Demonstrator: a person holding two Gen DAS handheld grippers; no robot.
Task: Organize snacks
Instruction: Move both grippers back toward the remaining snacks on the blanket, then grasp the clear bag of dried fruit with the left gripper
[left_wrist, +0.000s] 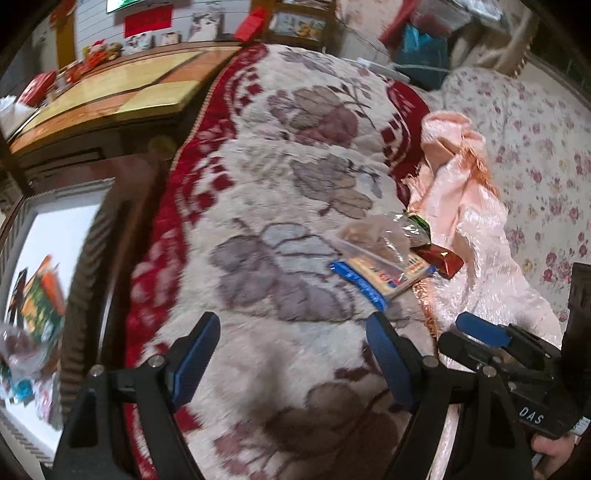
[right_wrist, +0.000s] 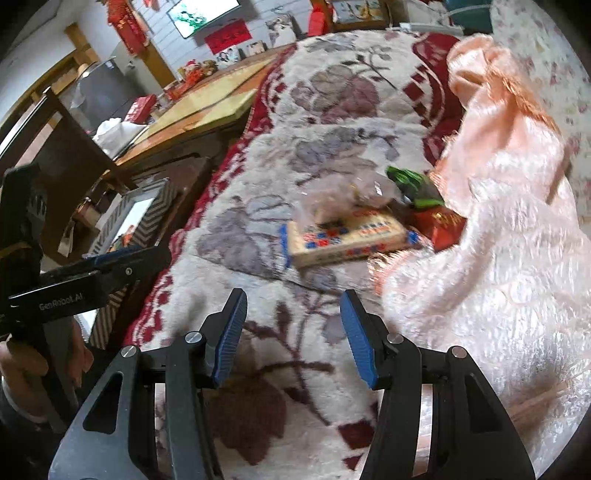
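A small pile of snacks lies on a floral fleece blanket (right_wrist: 325, 122). It holds a flat cream packet with blue ends (right_wrist: 343, 238), a clear bag (right_wrist: 343, 195) on top, a green packet (right_wrist: 417, 184) and a red packet (right_wrist: 443, 225). The same pile shows in the left wrist view: cream packet (left_wrist: 384, 275), clear bag (left_wrist: 380, 232), red packet (left_wrist: 443, 258). My left gripper (left_wrist: 291, 332) is open and empty above the blanket, short of the pile. My right gripper (right_wrist: 293, 310) is open and empty, just short of the cream packet; it also shows in the left wrist view (left_wrist: 480, 330).
A white tray with a chevron rim (left_wrist: 59, 229) holds several snacks (left_wrist: 40, 310) at the left, off the blanket's edge. A pink satin cloth (right_wrist: 498, 229) lies right of the pile. A wooden table (left_wrist: 122, 92) stands behind the tray.
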